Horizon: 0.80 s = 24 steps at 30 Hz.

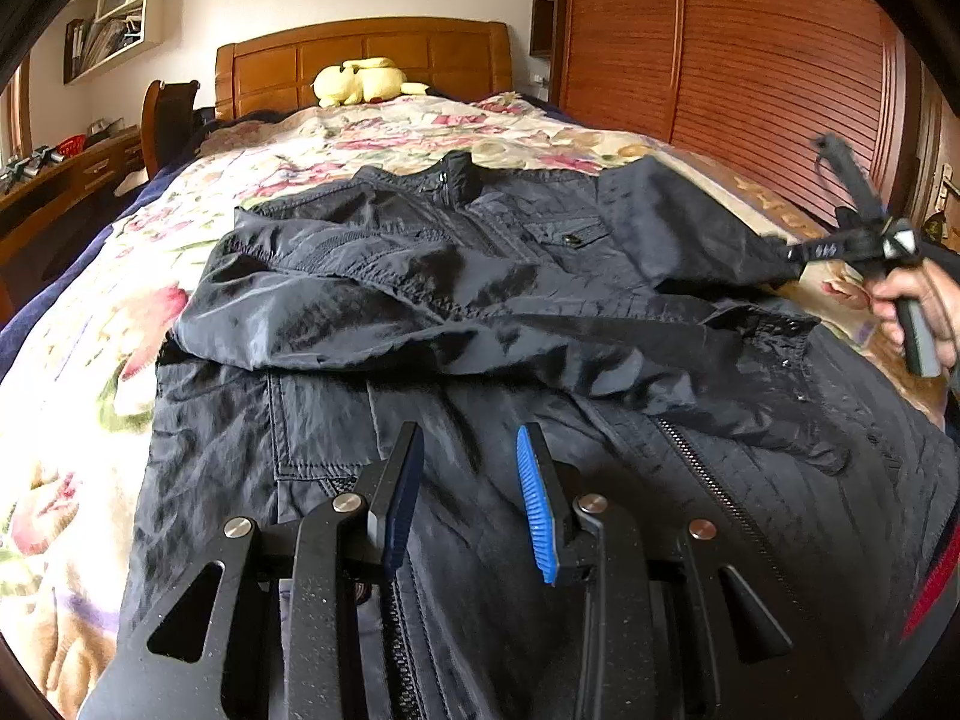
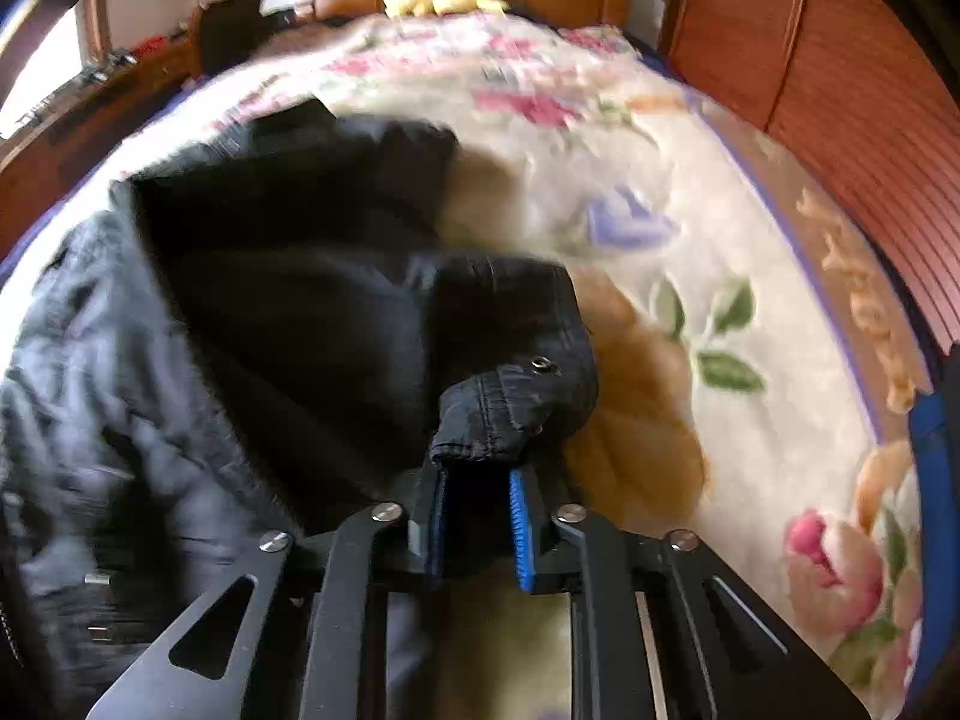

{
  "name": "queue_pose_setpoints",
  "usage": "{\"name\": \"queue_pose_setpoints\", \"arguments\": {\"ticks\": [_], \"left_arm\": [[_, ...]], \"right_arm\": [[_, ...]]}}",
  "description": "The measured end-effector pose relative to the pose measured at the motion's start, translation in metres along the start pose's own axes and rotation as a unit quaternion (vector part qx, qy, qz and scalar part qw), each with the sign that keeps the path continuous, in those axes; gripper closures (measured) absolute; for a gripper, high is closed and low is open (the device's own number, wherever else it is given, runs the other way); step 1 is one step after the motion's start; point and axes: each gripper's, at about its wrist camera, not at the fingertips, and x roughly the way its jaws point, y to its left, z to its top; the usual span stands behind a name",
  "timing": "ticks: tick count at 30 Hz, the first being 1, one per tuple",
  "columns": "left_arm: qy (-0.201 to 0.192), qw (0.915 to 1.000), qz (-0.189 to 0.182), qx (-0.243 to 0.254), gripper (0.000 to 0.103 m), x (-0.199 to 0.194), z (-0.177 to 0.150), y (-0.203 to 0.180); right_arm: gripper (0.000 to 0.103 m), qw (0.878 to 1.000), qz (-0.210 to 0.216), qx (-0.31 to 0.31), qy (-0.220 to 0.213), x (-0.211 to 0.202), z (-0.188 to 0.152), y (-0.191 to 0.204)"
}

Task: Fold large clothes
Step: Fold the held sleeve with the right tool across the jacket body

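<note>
The black jacket (image 1: 480, 312) lies spread front-up on the floral blanket (image 1: 78, 396), collar toward the wooden headboard (image 1: 360, 54), and serves as the landmark here. At the jacket's left side, one sleeve (image 1: 336, 300) is already laid across the chest, so the first fold looks done.

Over the jacket's lower front panel, just left of the zipper (image 1: 714, 480), the left gripper (image 1: 468, 480) hangs with its blue-padded fingers partly apart. No cloth lies between them; whether their tips rest on the fabric cannot be told.

At the jacket's right side, the right gripper (image 2: 477, 480) has its jaws drawn close on the cuff (image 2: 510, 414) of the other sleeve, beside a small snap. The right wrist view shows the cuff bunched at the fingertips with the pads narrowly set; it reads as a pinch, though blur keeps the contact from being certain. A hand (image 1: 918, 312) holds that tool off the jacket's right edge.

The step in hand appears to be folding the second sleeve inward. The next move likely calls for carrying the cuff across toward the jacket's left side, over the first sleeve, keeping the fabric taut enough to lie flat, with the left gripper pinning the body so it does not drag.
</note>
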Motion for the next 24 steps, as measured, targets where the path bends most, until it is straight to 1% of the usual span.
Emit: {"name": "queue_pose_setpoints", "arguments": {"ticks": [5, 7, 10, 13, 16, 18, 20, 21, 24], "left_arm": [[-0.009, 0.9999, -0.009, -0.01, 0.07, -0.007, 0.0, 0.003], [-0.01, 0.9997, -0.013, -0.017, 0.07, -0.009, 0.0, 0.005], [-0.011, 0.9995, -0.016, -0.023, 0.07, -0.012, 0.0, 0.008], [-0.011, 0.9995, -0.016, -0.026, 0.07, -0.015, -0.002, 0.009], [-0.012, 0.9994, -0.021, -0.026, 0.07, -0.016, -0.003, 0.011], [-0.011, 0.9992, -0.026, -0.028, 0.07, -0.016, -0.004, 0.012], [-0.009, 0.999, -0.033, -0.028, 0.07, -0.015, -0.005, 0.013], [-0.008, 0.9989, -0.036, -0.028, 0.07, -0.016, -0.006, 0.014], [-0.01, 0.9987, -0.043, -0.026, 0.07, -0.018, -0.008, 0.014]], "right_arm": [[0.09, 0.998, 0.017, -0.038, -0.051, -0.065, 0.015, 0.047], [0.09, 0.996, 0.025, -0.055, -0.068, -0.088, 0.015, 0.068], [0.09, 0.992, 0.035, -0.076, -0.092, -0.121, 0.008, 0.101], [0.09, 0.99, 0.055, -0.086, -0.102, -0.151, -0.007, 0.128], [0.09, 0.99, 0.072, -0.077, -0.097, -0.171, -0.027, 0.147], [0.09, 0.992, 0.073, -0.069, -0.081, -0.174, -0.042, 0.152], [0.087, 0.992, 0.079, -0.066, -0.068, -0.178, -0.061, 0.156], [0.084, 0.993, 0.077, -0.064, -0.062, -0.179, -0.067, 0.159], [0.084, 0.995, 0.077, -0.052, -0.047, -0.183, -0.081, 0.163]]}}
